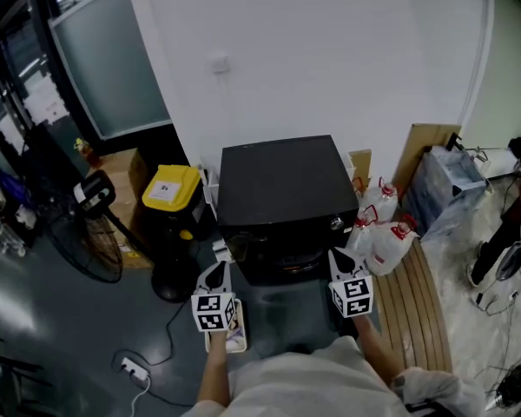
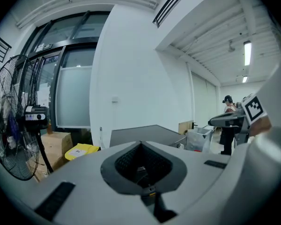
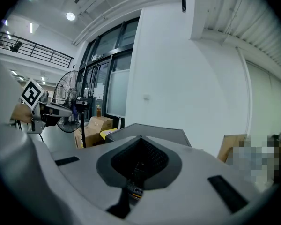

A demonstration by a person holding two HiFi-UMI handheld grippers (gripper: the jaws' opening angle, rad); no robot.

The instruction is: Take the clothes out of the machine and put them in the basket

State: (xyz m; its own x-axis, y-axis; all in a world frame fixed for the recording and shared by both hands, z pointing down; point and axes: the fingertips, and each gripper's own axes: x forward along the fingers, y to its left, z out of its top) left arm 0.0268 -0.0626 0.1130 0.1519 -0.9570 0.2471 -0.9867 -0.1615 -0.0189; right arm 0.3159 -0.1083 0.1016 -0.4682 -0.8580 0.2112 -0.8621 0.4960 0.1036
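Observation:
The black washing machine (image 1: 278, 181) stands against the white wall, its dark front (image 1: 282, 263) facing me. I see no clothes. My left gripper (image 1: 215, 271) hovers before the machine's lower left corner, jaws together and holding nothing. My right gripper (image 1: 338, 255) is level with it at the lower right corner, also shut and empty. In the left gripper view the closed left gripper (image 2: 140, 143) points at the machine's top (image 2: 145, 131). The right gripper view shows the right gripper (image 3: 140, 138) shut, with the machine's top (image 3: 152, 130) behind it.
A yellow-lidded bin (image 1: 171, 187) and a standing fan (image 1: 94, 233) are left of the machine. White jugs (image 1: 384, 237), a clear plastic bin (image 1: 451, 181) and a slatted wooden board (image 1: 421, 307) lie to the right. A power strip (image 1: 133, 369) lies on the floor.

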